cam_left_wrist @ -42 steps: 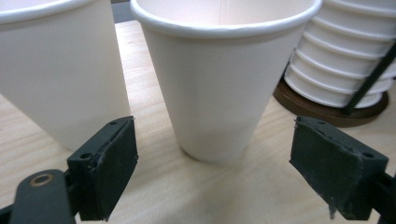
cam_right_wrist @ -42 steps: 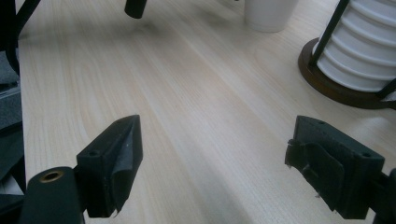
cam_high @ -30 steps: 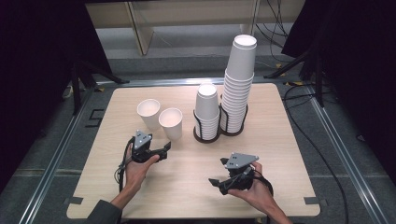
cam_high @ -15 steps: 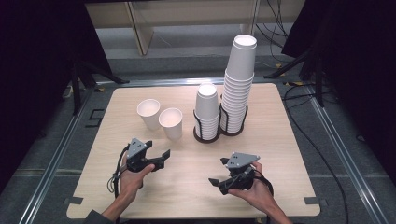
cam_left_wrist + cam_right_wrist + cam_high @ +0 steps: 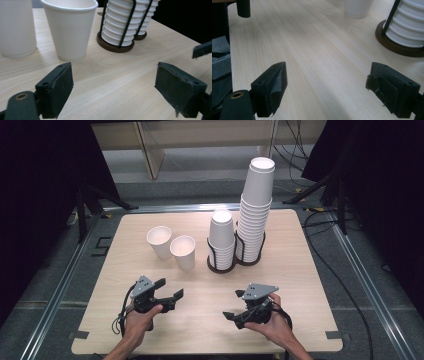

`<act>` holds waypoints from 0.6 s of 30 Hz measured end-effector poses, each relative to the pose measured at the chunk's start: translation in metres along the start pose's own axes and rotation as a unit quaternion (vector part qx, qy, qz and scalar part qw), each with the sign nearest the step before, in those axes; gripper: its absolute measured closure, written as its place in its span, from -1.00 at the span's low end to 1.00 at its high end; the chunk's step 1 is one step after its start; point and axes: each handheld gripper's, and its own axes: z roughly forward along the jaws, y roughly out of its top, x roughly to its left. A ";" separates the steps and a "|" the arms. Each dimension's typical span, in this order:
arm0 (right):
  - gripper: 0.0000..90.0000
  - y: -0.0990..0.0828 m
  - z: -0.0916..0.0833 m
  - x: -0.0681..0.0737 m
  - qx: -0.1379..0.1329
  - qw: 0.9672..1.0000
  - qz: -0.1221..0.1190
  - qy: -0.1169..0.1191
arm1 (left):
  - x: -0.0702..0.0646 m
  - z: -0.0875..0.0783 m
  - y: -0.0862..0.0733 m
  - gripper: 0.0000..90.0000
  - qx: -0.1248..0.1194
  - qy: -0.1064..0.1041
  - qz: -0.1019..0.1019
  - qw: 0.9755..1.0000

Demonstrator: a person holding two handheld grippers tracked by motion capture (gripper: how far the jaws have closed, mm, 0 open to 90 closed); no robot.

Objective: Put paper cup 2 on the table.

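Observation:
Two loose white paper cups (image 5: 159, 241) (image 5: 183, 252) stand upright side by side on the left half of the wooden table (image 5: 300, 260). A short stack of cups (image 5: 221, 237) and a tall stack (image 5: 256, 205) sit in two black wire holders at the middle. My left gripper (image 5: 170, 288) is open near the front edge, a good way short of the nearer cup (image 5: 68, 27), with nothing between its jaws (image 5: 113, 92). My right gripper (image 5: 233, 305) is open too, low over bare wood (image 5: 327, 92), in front of the holder base (image 5: 399, 37).
Metal rails frame the table on the floor, and cables lie at the right (image 5: 340, 270). A wooden shelf (image 5: 200, 140) stands beyond the far edge. Dark curtains hang on both sides. Bare wood lies between the two grippers.
My left gripper has drawn back from the loose cups toward the front edge of the table. The right gripper and the cups have stayed where they were.

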 end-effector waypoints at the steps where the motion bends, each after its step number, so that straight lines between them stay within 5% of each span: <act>1: -0.63 0.000 0.000 0.000 0.001 1.000 0.000 0.000 | -0.001 -0.002 -0.001 -0.68 0.006 0.000 0.008 1.000; 8: -0.63 0.000 0.000 -0.001 -0.003 1.000 -0.002 0.002 | -0.009 -0.013 -0.010 -0.68 0.015 -0.012 0.010 1.000; 18: -0.64 -0.002 0.000 -0.002 0.001 1.000 0.006 0.008 | -0.019 -0.030 -0.018 -0.68 0.006 -0.017 0.057 0.998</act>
